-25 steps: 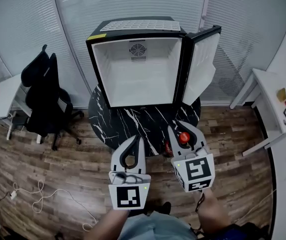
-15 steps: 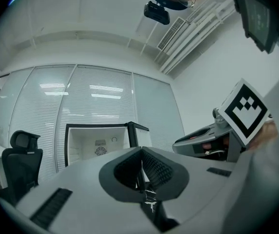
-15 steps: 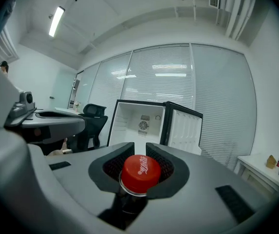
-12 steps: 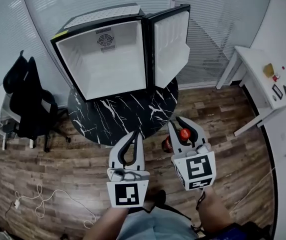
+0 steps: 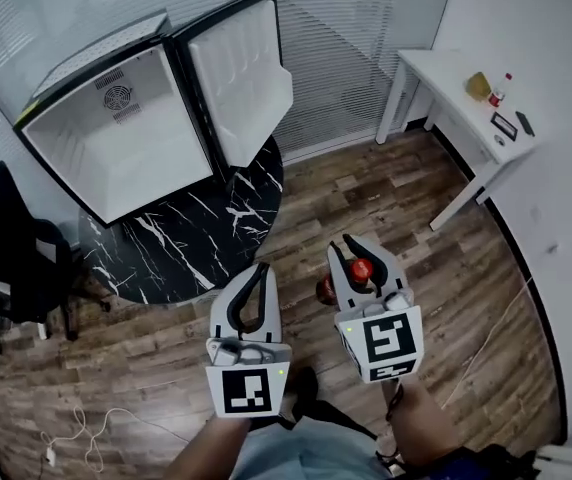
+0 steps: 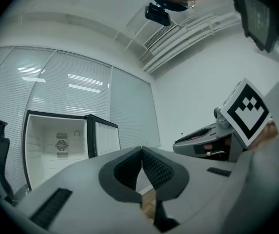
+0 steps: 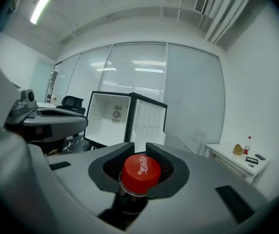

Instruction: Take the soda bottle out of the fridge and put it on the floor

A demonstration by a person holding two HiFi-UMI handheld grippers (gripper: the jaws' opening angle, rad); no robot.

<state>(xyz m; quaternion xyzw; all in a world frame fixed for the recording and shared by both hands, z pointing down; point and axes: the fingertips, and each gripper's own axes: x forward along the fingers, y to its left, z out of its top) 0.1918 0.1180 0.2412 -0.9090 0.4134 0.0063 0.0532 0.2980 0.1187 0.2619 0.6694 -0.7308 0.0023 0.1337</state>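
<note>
near table (image 5: 191, 243) edge, soda bottle (image 5: 360, 272) above floor (image 5: 416, 208)

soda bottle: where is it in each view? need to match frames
Head view: soda bottle, lower centre-right, red cap between the right tool's jaws.
Left gripper view: not made out; the right tool's body at right covers it.
Right gripper view: low centre, cap clamped between the jaws.
Shared landmark: open fridge, upper left in head view, left in left gripper view, centre in right gripper view.
</note>
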